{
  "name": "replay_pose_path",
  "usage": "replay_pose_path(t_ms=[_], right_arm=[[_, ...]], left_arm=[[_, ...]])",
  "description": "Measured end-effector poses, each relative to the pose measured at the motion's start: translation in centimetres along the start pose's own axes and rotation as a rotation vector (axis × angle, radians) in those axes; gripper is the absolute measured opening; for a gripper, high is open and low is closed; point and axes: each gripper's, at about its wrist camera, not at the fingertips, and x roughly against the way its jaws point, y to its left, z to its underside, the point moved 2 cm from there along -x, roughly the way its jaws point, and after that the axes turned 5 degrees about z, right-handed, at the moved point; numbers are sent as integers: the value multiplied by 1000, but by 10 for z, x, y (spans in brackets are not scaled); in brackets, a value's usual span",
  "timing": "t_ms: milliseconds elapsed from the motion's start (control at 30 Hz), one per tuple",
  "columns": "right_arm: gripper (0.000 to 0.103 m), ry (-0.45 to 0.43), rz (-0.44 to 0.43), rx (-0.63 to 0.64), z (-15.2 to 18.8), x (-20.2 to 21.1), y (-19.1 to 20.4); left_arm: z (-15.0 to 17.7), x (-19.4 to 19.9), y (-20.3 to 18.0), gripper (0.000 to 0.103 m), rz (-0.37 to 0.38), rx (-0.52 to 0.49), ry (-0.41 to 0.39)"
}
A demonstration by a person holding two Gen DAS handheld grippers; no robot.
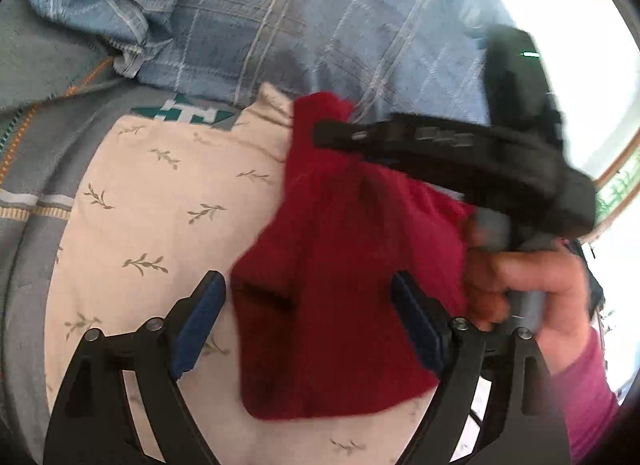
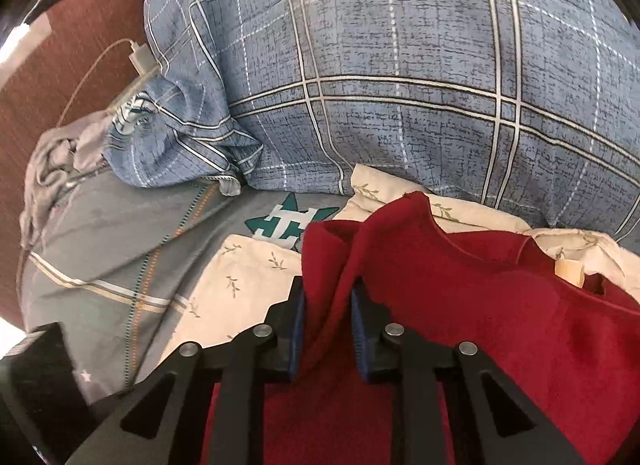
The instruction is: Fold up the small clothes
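Cloth (image 2: 460, 285), red, lies on a cream sheet (image 1: 160, 225); right claw (image 2: 328, 301) pinches its fold, left claw (image 1: 308, 305) stands spread over it.

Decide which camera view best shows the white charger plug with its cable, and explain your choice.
The right wrist view shows it best: the white charger plug lies at the upper left beside the blue plaid bedding, its cable curving down over the reddish-brown surface. The left wrist view does not show the plug; it shows the red garment and the bedding.

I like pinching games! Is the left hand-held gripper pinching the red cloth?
No, the left hand-held gripper stands wide open, its blue pads clear of the red cloth.
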Motion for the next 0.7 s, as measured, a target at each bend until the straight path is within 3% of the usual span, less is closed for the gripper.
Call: replay_pose_path(t_ms=[100, 233, 333, 433, 467, 567, 700], right_arm=[[19, -5, -23, -9, 2, 10, -4], [19, 3, -37, -13, 1, 12, -7], [31, 21, -37, -3, 0, 10, -2], [74, 24, -60, 15, -1, 17, 7], [82, 28, -63, 18, -1, 18, 11], [83, 68, -49, 36, -1, 12, 22], [84, 198, 34, 79, 0, -19, 35]], left_arm=[[-2, -1, 6, 85, 14, 44, -20], [0, 0, -2, 83, 59, 17, -23], [1, 8, -14, 72, 116, -22, -44], [1, 23, -28, 69, 174, -81, -89], [2, 27, -31, 69, 186, -91, -95], [3, 26, -37, 69, 167, -115, -95], [3, 20, -34, 69, 146, -100, -79]])
